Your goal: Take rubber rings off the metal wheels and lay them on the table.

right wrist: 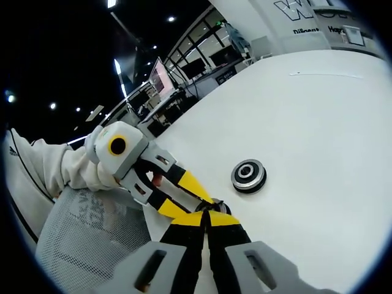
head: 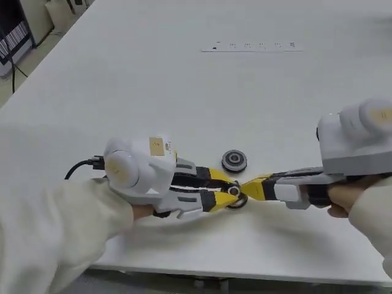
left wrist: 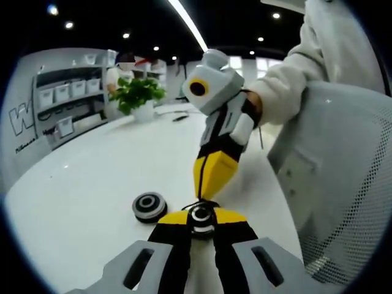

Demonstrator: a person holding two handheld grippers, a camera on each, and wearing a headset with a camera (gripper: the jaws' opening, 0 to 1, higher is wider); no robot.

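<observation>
One metal wheel is clamped in the narrowed jaws of the left gripper. Its rubber ring appears to be pinched by the closed right gripper. A second wheel lies just beside them on the table, ring fitted. Both rings remain to be laid down.

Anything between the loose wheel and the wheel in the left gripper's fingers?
No, bare table separates loose wheel and held wheel, plain in the left gripper view.
</observation>
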